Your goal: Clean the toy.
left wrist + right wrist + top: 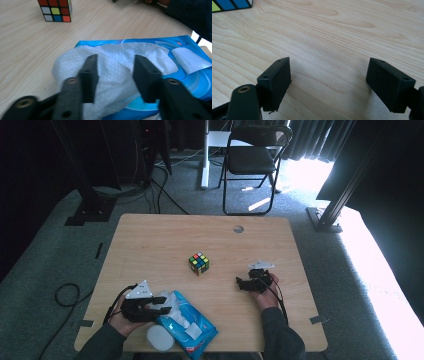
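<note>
A blue pack of wet wipes (196, 327) lies at the table's near left, and a crumpled white wipe (113, 60) sticks out of its top. My left gripper (116, 58) hovers low over that wipe with its jaws apart. The wipe lies between and under the jaws, and the pads do not press on it. In the high view the left gripper (165, 304) sits at the pack's left end. My right gripper (328, 67) is open over bare wood, at the near right (241, 284). A colourful puzzle cube (198, 263) stands mid-table.
A round white lid (160, 337) rests by the pack near the wooden table's (150, 240) front edge. The cube (55, 10) is beyond the left gripper's jaws. A black folding chair (252, 155) stands on the carpet behind the table.
</note>
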The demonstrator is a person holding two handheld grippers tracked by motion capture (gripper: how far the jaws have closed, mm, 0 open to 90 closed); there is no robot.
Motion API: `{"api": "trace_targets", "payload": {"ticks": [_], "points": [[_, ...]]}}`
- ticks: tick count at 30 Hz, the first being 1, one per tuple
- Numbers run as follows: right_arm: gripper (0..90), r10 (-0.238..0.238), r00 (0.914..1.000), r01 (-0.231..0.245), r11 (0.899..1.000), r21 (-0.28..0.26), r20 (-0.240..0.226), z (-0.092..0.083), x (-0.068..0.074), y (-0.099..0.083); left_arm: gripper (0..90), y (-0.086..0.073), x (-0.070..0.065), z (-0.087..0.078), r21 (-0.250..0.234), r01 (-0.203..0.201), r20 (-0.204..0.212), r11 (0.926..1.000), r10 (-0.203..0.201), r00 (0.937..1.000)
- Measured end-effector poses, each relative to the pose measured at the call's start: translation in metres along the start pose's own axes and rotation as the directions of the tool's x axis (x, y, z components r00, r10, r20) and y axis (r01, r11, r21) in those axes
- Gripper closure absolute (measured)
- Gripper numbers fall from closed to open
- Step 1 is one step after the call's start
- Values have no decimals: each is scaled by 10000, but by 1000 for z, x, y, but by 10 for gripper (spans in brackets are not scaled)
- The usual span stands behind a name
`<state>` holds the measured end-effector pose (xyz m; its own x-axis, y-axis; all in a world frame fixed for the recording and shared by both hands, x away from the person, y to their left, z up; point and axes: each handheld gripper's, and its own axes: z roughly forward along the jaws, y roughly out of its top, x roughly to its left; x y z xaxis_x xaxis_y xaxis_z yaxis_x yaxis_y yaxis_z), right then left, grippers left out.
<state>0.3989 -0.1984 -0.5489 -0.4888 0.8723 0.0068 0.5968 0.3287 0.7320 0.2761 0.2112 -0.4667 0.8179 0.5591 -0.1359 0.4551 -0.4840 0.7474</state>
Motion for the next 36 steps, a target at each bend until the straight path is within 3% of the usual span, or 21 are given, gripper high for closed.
{"api": "trace_targets", "payload": {"ticks": [5,10,14,16,17,22,25,31,36], "points": [[196,9,10000,-9,10000,5,2,0,0,0,401,-2,3,8,288,180,-171,9994,-175,9997],[196,10,10000,-10,10000,4,0,0,0,0,399,-3,6,13,514,312,-200,9982,-302,9993],[196,11,10000,-11,10000,4,0,0,0,0,515,-2,8,12,534,418,53,9977,-421,9991],[196,10,10000,-10,10000,4,0,0,0,0,654,-3,10,11,642,427,-312,9970,-407,9987],[196,11,10000,-11,10000,8,3,0,0,0,677,-3,13,10,625,540,-434,9966,-514,9977],[197,11,10000,-11,10000,4,0,0,0,0,843,2,10,11,844,84,-1354,9964,32,9908],[196,7,10000,-7,10000,3,1,0,0,0,867,7,11,13,698,51,-1628,9975,64,9866],[196,7,10000,-7,10000,2,0,0,0,0,874,20,14,8,-88,7,-1800,10000,-23,9837],[196,8,10000,-8,10000,8,4,0,0,0,876,26,14,6,-385,-75,-1985,9992,-3,9801]]}}
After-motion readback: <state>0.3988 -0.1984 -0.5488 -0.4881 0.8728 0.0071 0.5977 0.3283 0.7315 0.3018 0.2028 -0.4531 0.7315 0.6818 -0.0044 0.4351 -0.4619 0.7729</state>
